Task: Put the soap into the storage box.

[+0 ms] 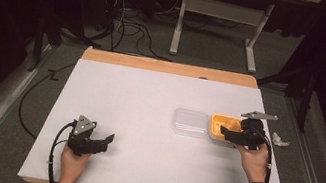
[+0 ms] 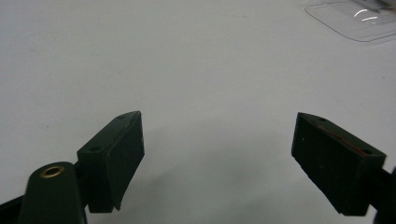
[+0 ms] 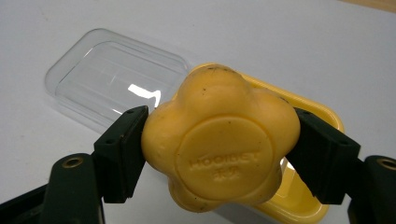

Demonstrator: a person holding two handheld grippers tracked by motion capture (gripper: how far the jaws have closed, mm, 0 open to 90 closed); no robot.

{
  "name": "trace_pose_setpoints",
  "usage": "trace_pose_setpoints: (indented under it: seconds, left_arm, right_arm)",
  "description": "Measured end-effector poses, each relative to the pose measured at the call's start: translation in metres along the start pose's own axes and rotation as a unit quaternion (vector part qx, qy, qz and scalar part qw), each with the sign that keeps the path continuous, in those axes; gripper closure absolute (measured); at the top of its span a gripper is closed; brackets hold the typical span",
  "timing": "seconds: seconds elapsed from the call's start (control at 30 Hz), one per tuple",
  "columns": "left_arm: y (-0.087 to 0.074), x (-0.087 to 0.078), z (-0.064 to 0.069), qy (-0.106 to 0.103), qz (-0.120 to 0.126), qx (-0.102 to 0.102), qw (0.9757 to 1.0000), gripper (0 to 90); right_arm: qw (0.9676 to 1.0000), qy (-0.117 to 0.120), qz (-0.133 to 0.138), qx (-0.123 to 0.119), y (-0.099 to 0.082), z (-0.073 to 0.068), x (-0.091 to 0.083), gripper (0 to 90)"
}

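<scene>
High view: a person works two handheld grippers over a white table [image 1: 146,119]. The left gripper [image 1: 104,140] rests low on the near side, its fingers spread and holding nothing, with bare white surface ahead of them. The right gripper [image 1: 228,131] reaches over a yellow tray [image 1: 216,126], and just beyond its fingertips lies a clear plastic lid [image 1: 190,122], flat on the table beside the tray. A small pale scrap [image 1: 279,140] lies behind the right gripper near the table's edge; what it is cannot be made out at this distance. Around the table the room is dark, with grey flooring, loose black cables and the legs of a second bench at the far side.

Left gripper view: the fingers [image 2: 111,163] stand wide apart over empty white surface, released. The clear lid's corner [image 2: 355,21] sits far ahead of them and off to one side.

Right gripper view: the fingers [image 3: 122,154] are clenched on a yellow flower-shaped piece [image 3: 219,140], one pad pressed against each flank, holding it over the yellow tray [image 3: 299,207]. The clear lid [image 3: 112,74] lies just past the fingertips. The piece looks light, smooth and slightly waxy, scuffed with dark specks; it is likely soap or soft plastic, so it may slip or dent under hard pressure. Its lobed sides give the pads shallow hollows to seat in, the safest place to grip. The thin lid would probably flex and is best taken by its rim.
</scene>
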State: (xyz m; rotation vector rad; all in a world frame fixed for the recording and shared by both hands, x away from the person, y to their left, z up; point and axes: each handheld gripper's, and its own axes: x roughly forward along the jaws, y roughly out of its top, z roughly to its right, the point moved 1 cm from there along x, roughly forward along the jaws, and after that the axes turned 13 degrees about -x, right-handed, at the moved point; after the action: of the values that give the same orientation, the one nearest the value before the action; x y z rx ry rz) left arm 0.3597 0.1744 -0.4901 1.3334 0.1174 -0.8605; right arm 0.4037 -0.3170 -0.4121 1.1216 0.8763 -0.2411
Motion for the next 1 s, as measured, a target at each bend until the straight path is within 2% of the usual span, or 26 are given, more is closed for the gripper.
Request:
trace_pose_setpoints:
  seconds: [0.4, 0.83, 1.0]
  left_arm:
    - [0.000, 0.000, 0.000, -0.002, 0.002, 0.001, 1.0000, 17.4]
    - [0.000, 0.000, 0.000, -0.002, 0.001, 0.000, 1.0000, 17.4]
    - [0.000, 0.000, 0.000, -0.002, 0.001, 0.000, 1.0000, 17.4]
  right_arm:
    - [0.9995, -0.008, -0.031, 0.008, 0.004, 0.006, 0.022, 26.3]
    - [0.9987, -0.012, -0.044, 0.021, 0.002, 0.010, 0.036, 26.3]
    - [0.9983, -0.005, -0.050, 0.030, 0.001, 0.011, 0.041, 26.3]
